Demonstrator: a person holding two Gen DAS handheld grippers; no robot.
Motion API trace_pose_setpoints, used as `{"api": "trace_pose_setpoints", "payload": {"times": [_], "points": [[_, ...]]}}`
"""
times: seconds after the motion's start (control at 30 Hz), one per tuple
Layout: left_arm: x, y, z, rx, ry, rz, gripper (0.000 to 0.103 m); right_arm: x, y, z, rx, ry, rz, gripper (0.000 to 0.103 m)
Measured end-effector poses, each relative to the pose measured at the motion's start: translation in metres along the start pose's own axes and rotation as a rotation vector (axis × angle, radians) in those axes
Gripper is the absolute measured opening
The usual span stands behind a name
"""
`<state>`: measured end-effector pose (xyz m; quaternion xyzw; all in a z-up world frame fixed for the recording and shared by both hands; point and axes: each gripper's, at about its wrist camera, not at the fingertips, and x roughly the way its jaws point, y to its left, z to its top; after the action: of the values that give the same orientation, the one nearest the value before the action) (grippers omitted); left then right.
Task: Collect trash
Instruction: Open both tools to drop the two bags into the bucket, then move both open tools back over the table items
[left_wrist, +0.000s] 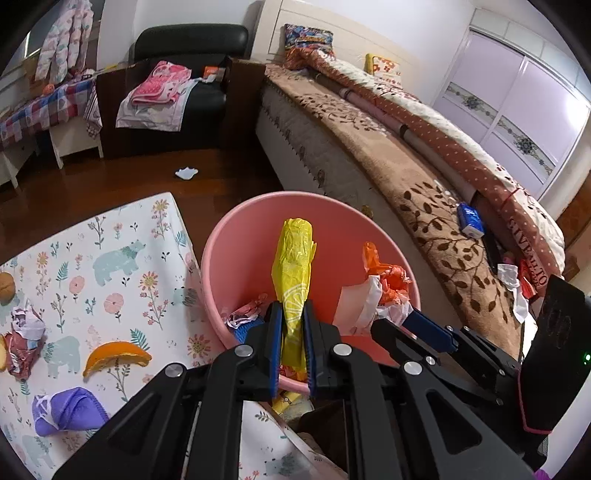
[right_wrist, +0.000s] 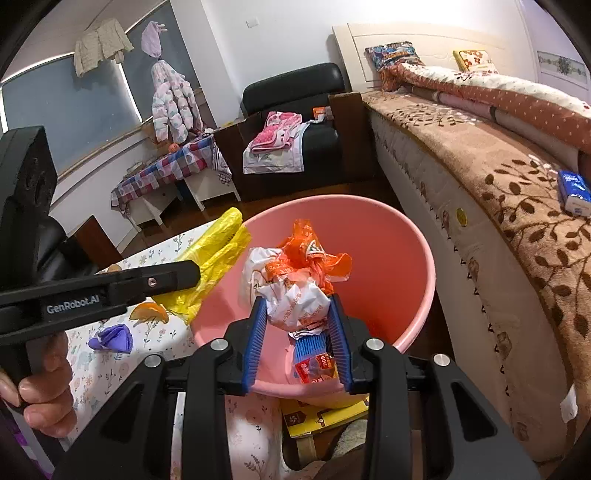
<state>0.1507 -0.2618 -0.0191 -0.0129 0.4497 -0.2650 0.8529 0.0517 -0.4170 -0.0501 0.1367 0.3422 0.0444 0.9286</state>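
Note:
A pink bin (left_wrist: 221, 236) stands between the floral-cloth table (left_wrist: 110, 258) and the bed; it also shows in the right wrist view (right_wrist: 406, 258). My left gripper (left_wrist: 291, 314) is shut on a yellow plastic bag (left_wrist: 293, 266) and holds it over the bin; the bag also shows in the right wrist view (right_wrist: 218, 254). My right gripper (right_wrist: 299, 306) is shut on a crumpled white-and-orange wrapper (right_wrist: 295, 291) over the bin, also seen in the left wrist view (left_wrist: 373, 291). Red and blue scraps (right_wrist: 314, 362) lie in the bin.
On the table lie an orange peel (left_wrist: 116, 356), a purple mask (left_wrist: 68, 410) and crumpled paper (left_wrist: 26, 339). A white scrap (left_wrist: 185, 172) lies on the wooden floor. The bed (left_wrist: 406, 166) is to the right, with a blue tissue pack (left_wrist: 470, 219). A black armchair (left_wrist: 184, 92) stands behind.

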Motion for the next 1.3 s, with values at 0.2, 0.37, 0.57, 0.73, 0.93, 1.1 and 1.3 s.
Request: {"api": "trace_pose_setpoints", "payload": {"times": [0.2, 0.37, 0.57, 0.73, 0.93, 1.1, 1.3], "points": [[0.005, 0.003, -0.002, -0.009, -0.002, 0.008, 0.022, 0.007, -0.002, 0.000, 0.004, 0.022, 0.015, 0.035], [0.001, 0.002, -0.003, -0.009, -0.019, 0.010, 0.036, 0.012, -0.003, 0.000, 0.026, 0.044, 0.029, 0.040], [-0.015, 0.006, -0.004, -0.013, -0.046, 0.026, 0.039, 0.006, 0.002, 0.001, 0.015, 0.032, 0.016, 0.043], [-0.034, 0.008, -0.010, -0.015, -0.076, 0.037, 0.039, -0.005, 0.009, 0.000, 0.000, 0.004, 0.013, 0.043], [-0.061, 0.006, -0.022, -0.012, -0.111, 0.057, 0.039, -0.024, 0.024, -0.006, -0.017, -0.022, 0.039, 0.043], [-0.086, 0.005, -0.036, -0.014, -0.141, 0.082, 0.039, -0.042, 0.038, -0.013, -0.016, -0.041, 0.071, 0.043], [-0.127, 0.028, -0.060, -0.076, -0.183, 0.140, 0.045, -0.063, 0.050, -0.025, 0.068, -0.082, 0.150, 0.043]]}}
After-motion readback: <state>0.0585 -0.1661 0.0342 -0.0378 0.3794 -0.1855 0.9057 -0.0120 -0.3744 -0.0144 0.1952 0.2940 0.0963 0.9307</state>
